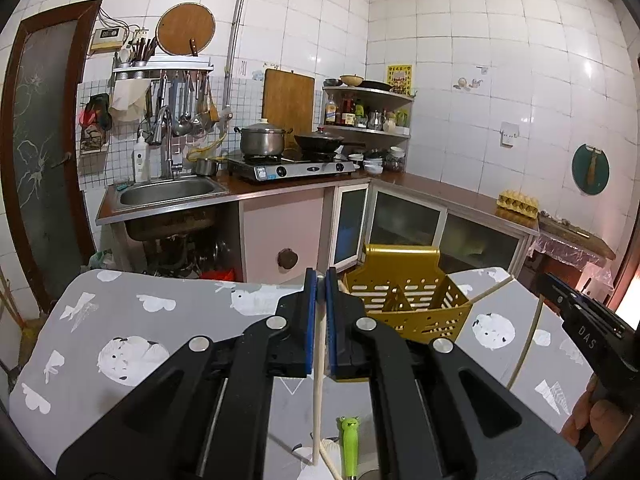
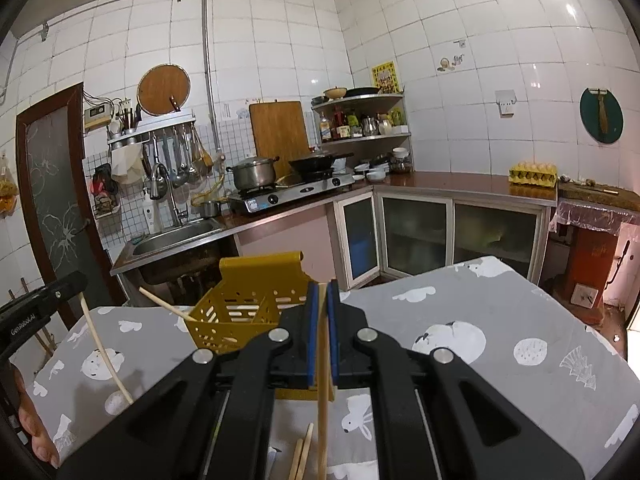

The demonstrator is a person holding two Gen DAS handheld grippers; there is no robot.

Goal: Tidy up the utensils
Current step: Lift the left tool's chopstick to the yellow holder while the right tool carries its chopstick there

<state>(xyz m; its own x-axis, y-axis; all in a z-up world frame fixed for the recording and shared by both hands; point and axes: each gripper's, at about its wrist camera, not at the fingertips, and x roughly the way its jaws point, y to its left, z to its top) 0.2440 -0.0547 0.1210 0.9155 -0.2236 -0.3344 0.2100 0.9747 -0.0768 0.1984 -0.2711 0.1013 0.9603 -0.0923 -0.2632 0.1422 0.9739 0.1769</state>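
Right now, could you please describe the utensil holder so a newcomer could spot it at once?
Start at the grey table with white animal prints. At its far edge, nearest the sink, stands the mustard-yellow slotted plastic utensil basket. It is the only yellow, upright, divided container there; everything else lies flat.

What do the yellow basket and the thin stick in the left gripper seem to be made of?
The yellow basket looks like moulded plastic: one even mustard colour, a smooth and slightly glossy surface, and neat rows of slots in its walls. The thin stick, clamped by the left gripper, looks like pale unpainted wood or bamboo with a matte finish, probably a chopstick; no grain shows, so I cannot tell which.
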